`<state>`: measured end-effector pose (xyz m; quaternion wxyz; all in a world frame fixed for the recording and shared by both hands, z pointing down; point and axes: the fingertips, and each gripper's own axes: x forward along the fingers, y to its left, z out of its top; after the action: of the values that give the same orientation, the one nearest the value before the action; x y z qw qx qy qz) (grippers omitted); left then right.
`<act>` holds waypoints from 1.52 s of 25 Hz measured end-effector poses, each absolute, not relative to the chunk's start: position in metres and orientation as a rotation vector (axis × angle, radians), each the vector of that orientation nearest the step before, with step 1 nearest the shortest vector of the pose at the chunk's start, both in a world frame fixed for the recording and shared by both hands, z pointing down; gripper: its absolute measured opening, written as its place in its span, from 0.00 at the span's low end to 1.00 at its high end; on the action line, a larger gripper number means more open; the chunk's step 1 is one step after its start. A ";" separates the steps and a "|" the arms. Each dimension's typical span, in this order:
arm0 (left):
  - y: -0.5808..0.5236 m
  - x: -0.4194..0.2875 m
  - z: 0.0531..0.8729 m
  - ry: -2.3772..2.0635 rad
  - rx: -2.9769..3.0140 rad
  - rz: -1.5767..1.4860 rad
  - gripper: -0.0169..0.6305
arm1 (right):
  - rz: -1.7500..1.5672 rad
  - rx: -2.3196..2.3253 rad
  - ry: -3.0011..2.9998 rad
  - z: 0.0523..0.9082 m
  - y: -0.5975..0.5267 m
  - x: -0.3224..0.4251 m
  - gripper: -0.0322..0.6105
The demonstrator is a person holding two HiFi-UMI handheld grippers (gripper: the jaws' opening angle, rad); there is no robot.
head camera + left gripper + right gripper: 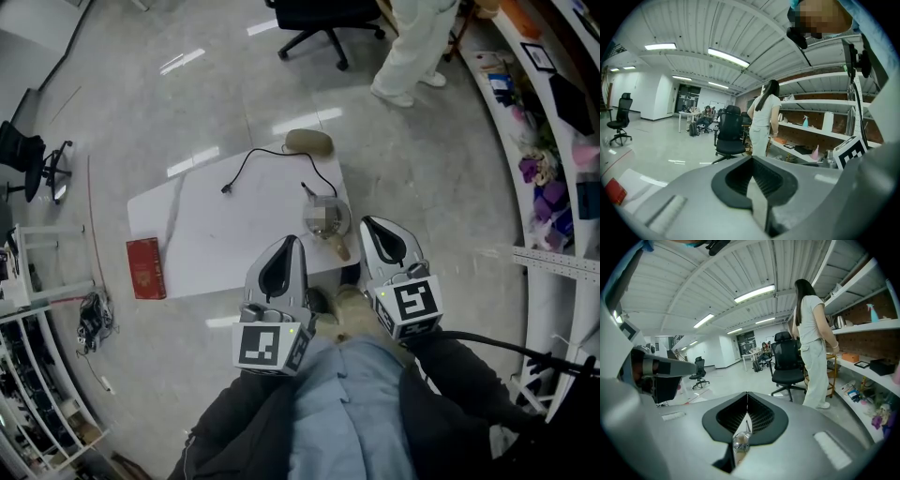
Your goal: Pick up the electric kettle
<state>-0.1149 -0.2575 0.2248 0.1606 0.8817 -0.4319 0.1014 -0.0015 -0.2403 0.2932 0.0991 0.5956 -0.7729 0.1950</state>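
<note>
The electric kettle, shiny steel with a wooden handle, stands near the right edge of a low white table. A tan oval base with a black cord lies at the table's far edge. My left gripper is held close to my body, over the table's near edge, left of the kettle, jaws shut and empty. My right gripper hangs just right of the kettle, also shut. In the right gripper view the kettle shows small through the slot under the closed tips. The left gripper view shows only closed tips.
A red box lies at the table's left end. A person in white stands by the shelves at the right, next to a black office chair. A wire rack and floor cables are at the left.
</note>
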 end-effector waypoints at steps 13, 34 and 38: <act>-0.306 -0.130 0.264 -1.147 2.567 0.319 0.03 | 0.620 1.915 -2.116 0.337 -0.257 0.008 0.10; -0.285 -0.124 0.408 -0.782 2.640 0.387 0.03 | 0.797 2.054 -1.892 0.493 -0.188 -0.037 0.12; -0.285 -0.130 0.428 -0.802 2.617 0.381 0.03 | 0.867 2.044 -1.870 0.519 -0.168 -0.054 0.12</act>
<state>-0.1303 -0.2853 0.4277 0.1880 0.9301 -0.2851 0.1354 -0.0542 -0.1676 0.5188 0.1190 0.6992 -0.6397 0.2964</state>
